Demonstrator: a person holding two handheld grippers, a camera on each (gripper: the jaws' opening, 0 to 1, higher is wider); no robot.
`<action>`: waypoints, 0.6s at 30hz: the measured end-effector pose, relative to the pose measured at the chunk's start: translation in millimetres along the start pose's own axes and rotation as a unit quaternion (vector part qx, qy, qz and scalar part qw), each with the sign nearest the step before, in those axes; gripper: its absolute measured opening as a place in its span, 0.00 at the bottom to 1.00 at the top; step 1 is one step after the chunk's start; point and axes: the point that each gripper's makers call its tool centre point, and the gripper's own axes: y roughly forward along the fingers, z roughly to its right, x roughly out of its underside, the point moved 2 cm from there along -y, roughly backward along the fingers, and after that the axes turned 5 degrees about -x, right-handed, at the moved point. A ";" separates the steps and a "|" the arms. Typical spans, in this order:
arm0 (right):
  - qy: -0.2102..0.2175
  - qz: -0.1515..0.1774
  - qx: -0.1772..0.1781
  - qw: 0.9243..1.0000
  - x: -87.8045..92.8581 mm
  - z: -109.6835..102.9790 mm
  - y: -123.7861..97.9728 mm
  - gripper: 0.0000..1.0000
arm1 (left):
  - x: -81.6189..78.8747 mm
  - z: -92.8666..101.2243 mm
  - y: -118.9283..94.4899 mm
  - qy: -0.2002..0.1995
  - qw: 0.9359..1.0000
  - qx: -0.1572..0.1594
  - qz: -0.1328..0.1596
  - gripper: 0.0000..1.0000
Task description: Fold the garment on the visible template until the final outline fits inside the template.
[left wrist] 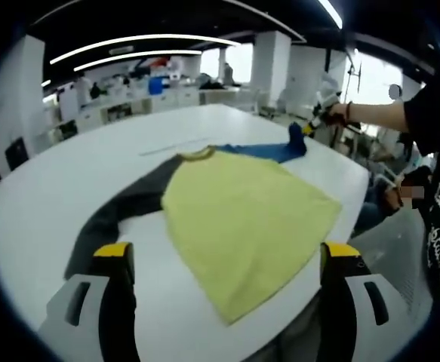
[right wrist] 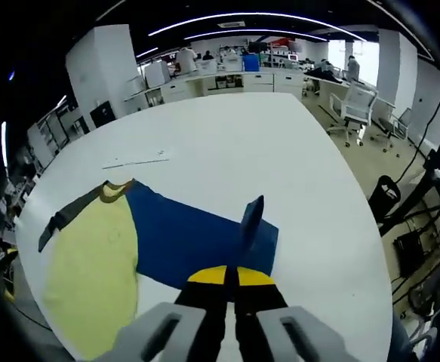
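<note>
A shirt lies spread on the white table. It has a yellow body, a dark grey sleeve and a blue sleeve. My left gripper is open, its jaws wide apart at the near hem with nothing between them. In the left gripper view my right gripper lifts the blue sleeve's end at the far right. From the right gripper view, the right gripper is shut on the blue sleeve, whose cuff stands up above the jaws. The yellow body and grey sleeve lie to the left.
A thin grey line marks the table beyond the collar. A person's arm and black shirt stand at the table's right edge. Desks and office chairs fill the room behind.
</note>
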 end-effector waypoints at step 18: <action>-0.044 -0.005 -0.045 0.998 -24.8 -43.2 20.0 0.00 | 2.3 -5.2 1.3 -0.001 1.000 0.006 0.000 0.99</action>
